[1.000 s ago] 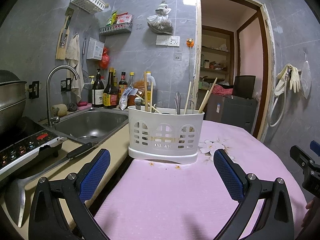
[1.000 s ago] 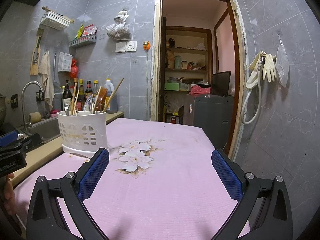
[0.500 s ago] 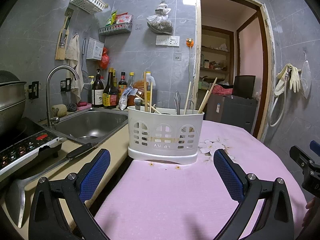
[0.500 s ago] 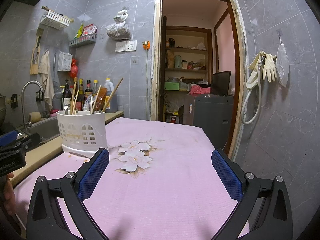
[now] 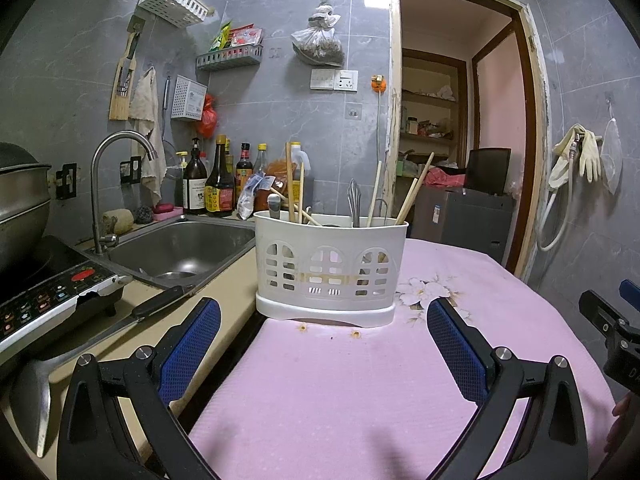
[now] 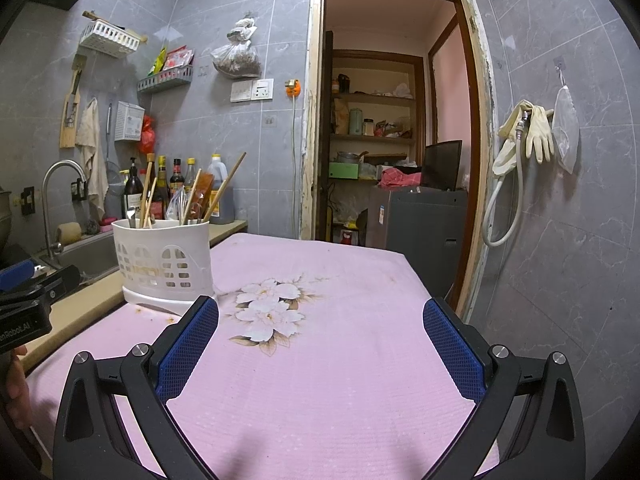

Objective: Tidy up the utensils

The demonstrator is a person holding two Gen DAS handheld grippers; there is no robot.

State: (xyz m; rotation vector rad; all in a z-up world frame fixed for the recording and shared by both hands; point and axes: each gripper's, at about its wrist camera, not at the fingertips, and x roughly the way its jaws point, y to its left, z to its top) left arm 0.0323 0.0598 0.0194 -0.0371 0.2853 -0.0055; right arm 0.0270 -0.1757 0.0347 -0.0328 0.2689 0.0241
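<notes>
A white plastic utensil caddy (image 5: 330, 270) stands on the pink flowered cloth (image 5: 340, 380), holding wooden chopsticks (image 5: 414, 194), a metal fork (image 5: 354, 204) and a spoon handle (image 5: 274, 206). My left gripper (image 5: 323, 350) is open, low over the cloth just in front of the caddy, with nothing between its blue pads. The right wrist view has the caddy (image 6: 164, 266) at the left and my right gripper (image 6: 320, 350) open and empty over the flower print (image 6: 268, 312). A long metal ladle (image 5: 80, 354) with a black handle lies on the counter at left.
A steel sink (image 5: 180, 248) with a tap (image 5: 116, 168) lies left of the caddy, with sauce bottles (image 5: 218, 184) behind. An induction cooker (image 5: 44, 292) and pot (image 5: 20, 192) fill the far left. A doorway (image 6: 392, 140) opens behind the table; a grey appliance (image 6: 416, 220) stands there.
Almost nothing differs. The left wrist view has shifted very slightly, the caddy staying in place. Both grippers remain open and empty.
</notes>
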